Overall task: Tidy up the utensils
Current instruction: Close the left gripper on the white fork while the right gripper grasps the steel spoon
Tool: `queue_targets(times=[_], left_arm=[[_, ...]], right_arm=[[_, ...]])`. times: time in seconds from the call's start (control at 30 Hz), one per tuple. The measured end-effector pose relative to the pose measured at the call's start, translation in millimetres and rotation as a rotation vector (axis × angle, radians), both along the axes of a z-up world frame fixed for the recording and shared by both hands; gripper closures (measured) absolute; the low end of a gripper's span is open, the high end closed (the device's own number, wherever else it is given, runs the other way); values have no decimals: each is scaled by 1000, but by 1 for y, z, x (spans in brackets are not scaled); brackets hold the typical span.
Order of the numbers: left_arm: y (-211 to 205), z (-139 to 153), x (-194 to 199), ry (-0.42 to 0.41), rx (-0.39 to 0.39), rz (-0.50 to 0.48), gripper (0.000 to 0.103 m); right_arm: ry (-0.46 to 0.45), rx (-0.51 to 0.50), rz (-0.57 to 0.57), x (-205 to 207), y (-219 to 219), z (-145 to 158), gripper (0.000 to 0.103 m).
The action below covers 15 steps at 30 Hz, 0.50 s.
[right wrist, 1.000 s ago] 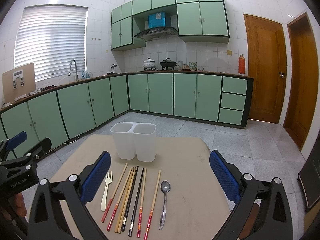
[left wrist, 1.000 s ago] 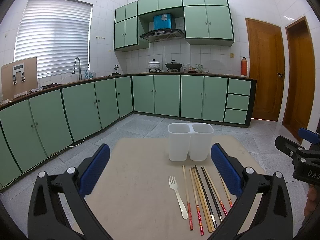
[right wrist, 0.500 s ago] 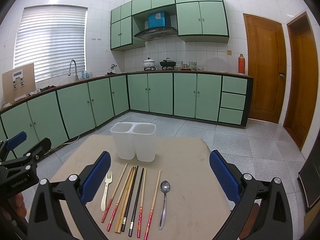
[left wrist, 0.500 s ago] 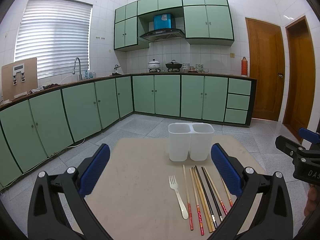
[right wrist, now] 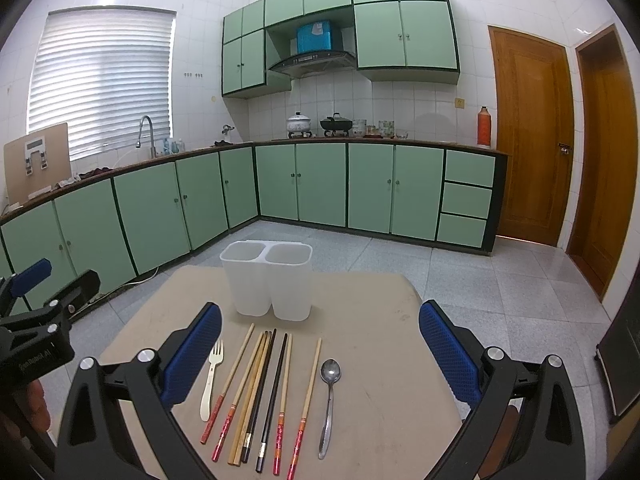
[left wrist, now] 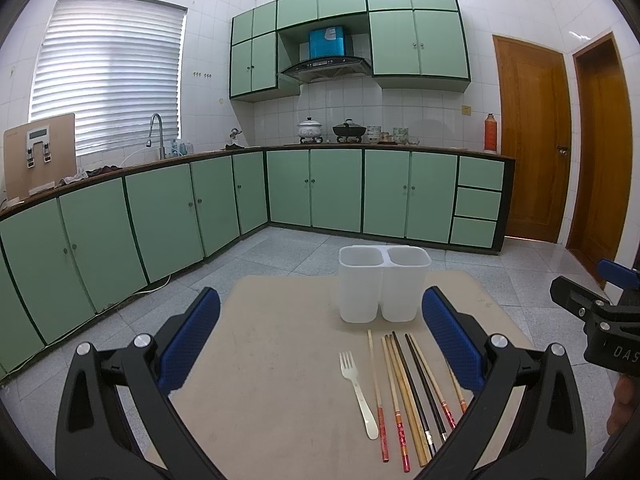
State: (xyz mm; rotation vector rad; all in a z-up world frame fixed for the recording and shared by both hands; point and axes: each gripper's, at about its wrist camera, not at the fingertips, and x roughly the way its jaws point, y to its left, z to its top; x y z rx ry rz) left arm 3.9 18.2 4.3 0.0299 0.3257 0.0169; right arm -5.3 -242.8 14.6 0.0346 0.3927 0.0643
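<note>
Utensils lie in a row on a beige table (left wrist: 280,360) in the left wrist view, in the lower right part of the frame. A white fork (left wrist: 359,394) sits at the left of the row, tines pointing away, and beside it to the right lie chopsticks (left wrist: 404,396) of several kinds: pale ones with red ends, plain wooden ones and black ones. Just beyond their tips, right of centre, a white two-compartment holder (left wrist: 382,284) stands upright, both compartments with nothing visible inside. The left gripper (left wrist: 320,340) hangs above the near table with its blue-padded jaws spread wide and nothing between them. At the right edge the other tool, the right gripper (left wrist: 596,312), shows only in part.

In the right wrist view the same row occupies the lower centre: fork (right wrist: 210,380) at the left, chopsticks (right wrist: 264,392) fanned in the middle, and a metal spoon (right wrist: 329,396) at the right end, bowl pointing away, slightly apart from the nearest chopstick. The holder (right wrist: 268,278) stands just past the chopstick tips, left of centre. The right gripper (right wrist: 320,340) is wide open and holds nothing, its pads flanking the whole row from above. The left gripper (right wrist: 36,320) appears at the left edge, its jaws only partly seen. Green cabinets (right wrist: 320,184) fill the background.
</note>
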Motion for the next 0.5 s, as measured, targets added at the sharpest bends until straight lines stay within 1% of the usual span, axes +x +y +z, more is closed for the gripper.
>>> queue_targets(times=[0.13,0.17,0.23,0.3,0.4,0.47,0.5], left_arm=[[-4,-3,4,11,3,2,5],[-3,-4,6,17,4,4,5],[-3,-7,11,36,6,11,5],[-1,-12,19,66,8,29,5],[6,-25,36,139,11,58,5],[12,-37,50,202,11,78,5],[15,-42,56,227,8,83,5]], right_arm=[[14,-3,-4,-2,-8,0,6],[26,-11,-8,7,0,-3,6],[55,-30,-27,12,-2,-8,6],[107,-60,-56,20,-5,-15,6],[202,-90,-86,37,-14,-30,6],[256,-99,-90,46,-18,-43,6],[282,-102,-88,51,-20,-48,8]])
